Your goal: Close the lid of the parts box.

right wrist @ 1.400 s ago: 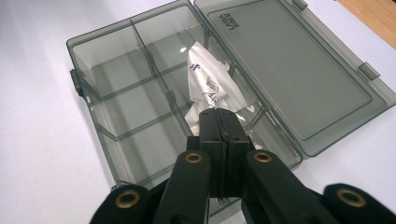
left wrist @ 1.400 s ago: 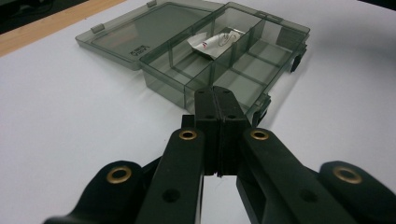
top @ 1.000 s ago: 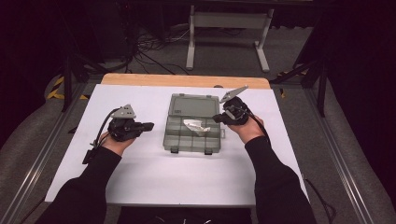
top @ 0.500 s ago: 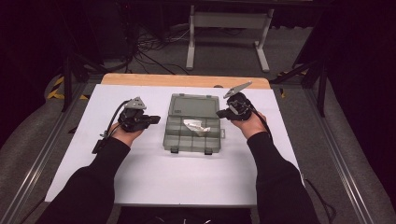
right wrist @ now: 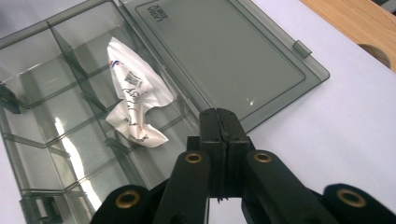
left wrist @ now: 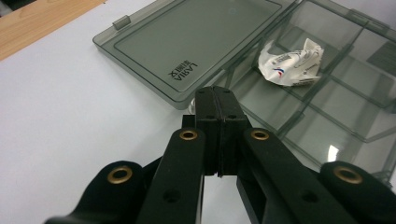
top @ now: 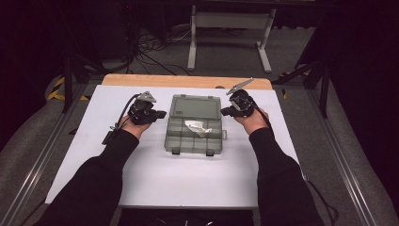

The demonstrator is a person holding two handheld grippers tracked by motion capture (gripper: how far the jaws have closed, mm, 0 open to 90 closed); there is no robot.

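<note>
Since the earlier frames, the left gripper has slid right toward the open plastic box at frame centre, and the right gripper sits at its right edge. Both pairs of jaws are pressed together, empty. Crumpled paper lies inside the box.

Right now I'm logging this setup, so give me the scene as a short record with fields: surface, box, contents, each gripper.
surface: white table
box: clear grey compartment box, lid open and lying flat behind it
contents: one crumpled white wrapper in a middle compartment; other compartments look empty
left gripper: jaws shut, nothing held, just left of the box
right gripper: jaws shut, nothing held, at the box's right edge
contact: neither gripper touches the wrapper
</note>
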